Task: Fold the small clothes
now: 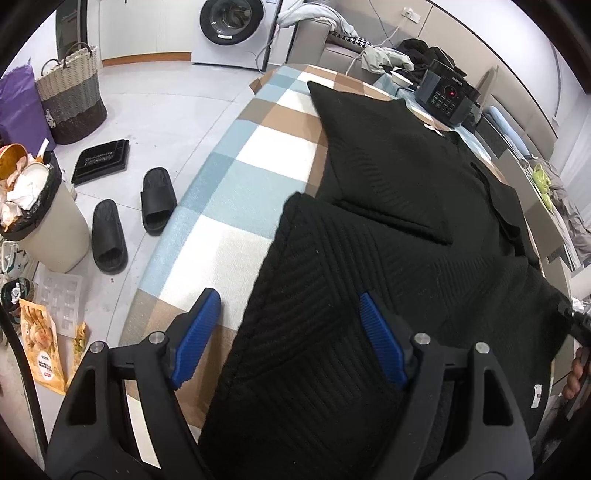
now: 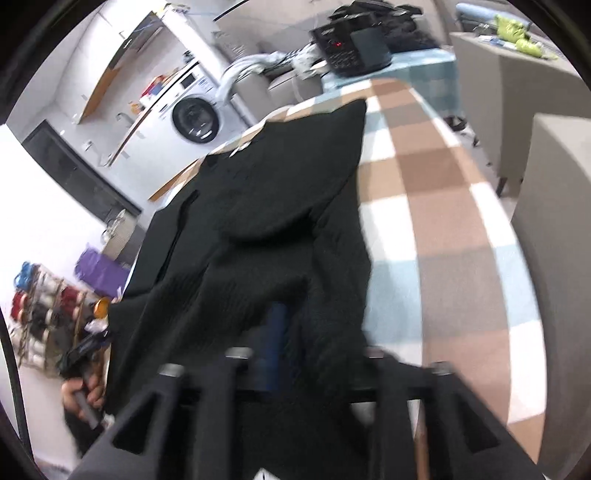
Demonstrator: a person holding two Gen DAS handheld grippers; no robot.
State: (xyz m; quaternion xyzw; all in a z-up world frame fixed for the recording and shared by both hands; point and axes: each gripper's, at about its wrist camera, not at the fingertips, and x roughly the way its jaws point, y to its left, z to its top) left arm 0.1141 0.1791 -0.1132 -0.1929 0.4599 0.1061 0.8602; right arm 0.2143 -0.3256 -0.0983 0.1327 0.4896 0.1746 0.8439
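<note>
A black ribbed knit sweater [image 1: 388, 229] lies spread on a table under a blue, brown and white checked cloth [image 1: 229, 206], one sleeve folded across its body. My left gripper [image 1: 288, 299] is open over the sweater's left edge. Its left pad [image 1: 195, 332] hangs above the cloth and its right pad [image 1: 380, 339] above the knit, with nothing pinched. The right wrist view is blurred. There my right gripper [image 2: 317, 328] sits low on the sweater [image 2: 280, 192] with its jaws apart. One blue pad [image 2: 273, 343] shows, and bunched black knit covers the other finger.
Left of the table, on the floor, are black slippers [image 1: 133, 218], a full waste bin [image 1: 40, 218], a woven basket [image 1: 72, 99] and snack packets. A washing machine [image 1: 232, 22] stands behind. A black appliance [image 1: 447, 94] sits at the table's far end. A grey chair [image 2: 554, 221] is at the right.
</note>
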